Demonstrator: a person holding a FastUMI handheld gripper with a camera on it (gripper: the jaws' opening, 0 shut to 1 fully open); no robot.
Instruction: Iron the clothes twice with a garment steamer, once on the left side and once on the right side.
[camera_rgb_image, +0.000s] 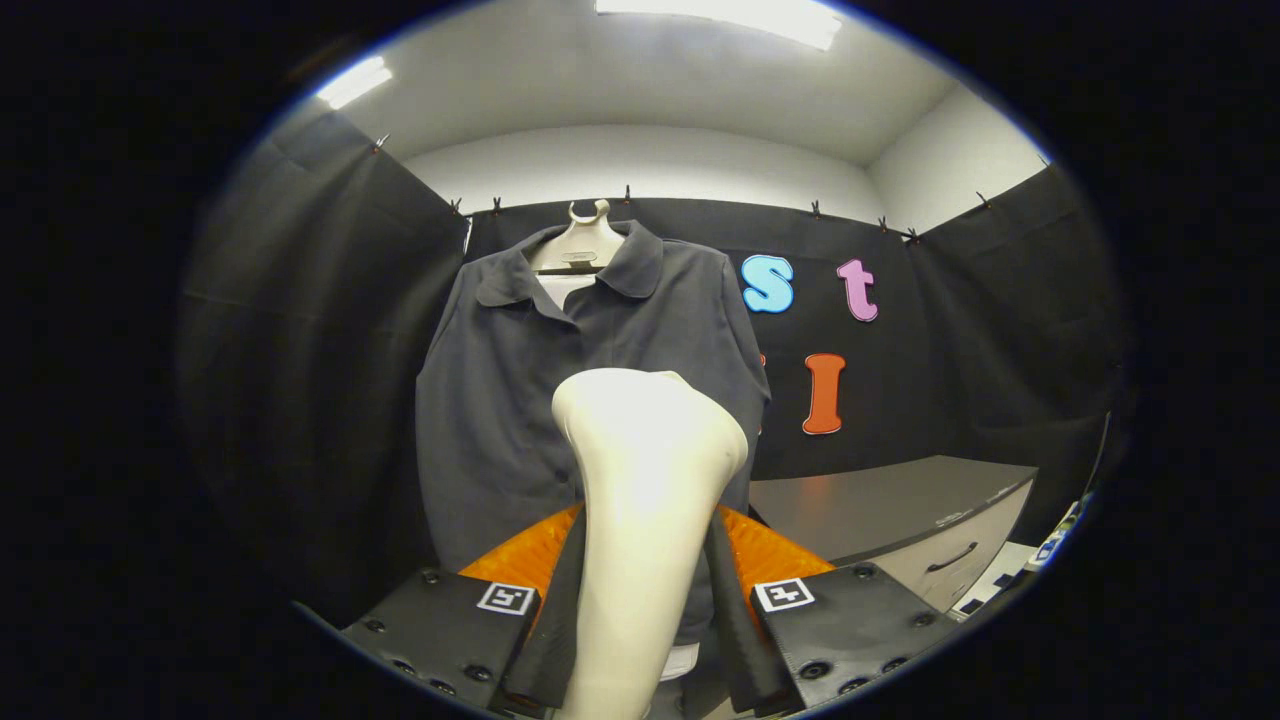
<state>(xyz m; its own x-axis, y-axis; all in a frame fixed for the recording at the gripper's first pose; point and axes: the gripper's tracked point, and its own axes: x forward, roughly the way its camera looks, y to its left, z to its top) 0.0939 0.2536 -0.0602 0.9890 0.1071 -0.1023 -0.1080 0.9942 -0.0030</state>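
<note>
A dark grey collared shirt (500, 400) hangs on a pale hanger (582, 240) against the booth's black wall, straight ahead of me. My gripper (640, 590) is shut on the cream garment steamer (645, 470), both fingers pressing its handle. The steamer's rounded head rises between the fingers and stands in front of the shirt's lower middle, covering part of the button line. How far the head is from the cloth I cannot tell.
A dark-topped cabinet (900, 505) with a drawer handle (952, 558) stands to the right of the shirt, below the wall. Black cloth walls close in the left and right sides. White ceiling lights shine overhead.
</note>
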